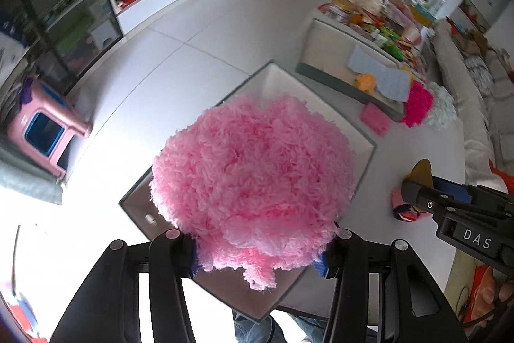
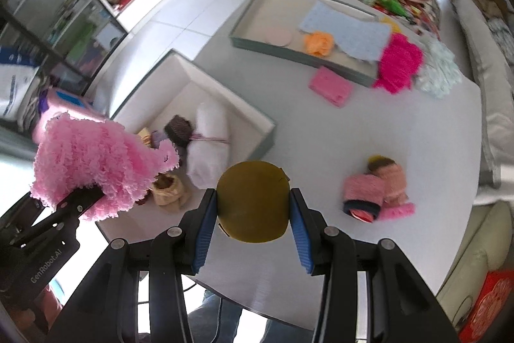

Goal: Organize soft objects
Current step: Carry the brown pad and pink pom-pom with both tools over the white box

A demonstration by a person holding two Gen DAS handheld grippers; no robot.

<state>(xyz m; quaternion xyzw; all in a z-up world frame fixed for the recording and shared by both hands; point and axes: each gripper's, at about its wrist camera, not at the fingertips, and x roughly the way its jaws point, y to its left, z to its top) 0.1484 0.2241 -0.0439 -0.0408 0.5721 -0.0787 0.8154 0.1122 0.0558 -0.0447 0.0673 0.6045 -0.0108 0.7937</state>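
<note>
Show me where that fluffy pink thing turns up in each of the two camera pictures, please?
Left wrist view: the fluffy pink thing fills the centre, clamped in the left gripper, hiding most of the near tray.
Right wrist view: it sits at the left edge, above the near tray's left end.
Shared landmark: the hot-pink fluffy cloth at the far tray's right end.

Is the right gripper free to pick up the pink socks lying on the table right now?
Probably not: the right gripper is shut on an olive round pad. The pink socks lie unobstructed on the table.
</note>
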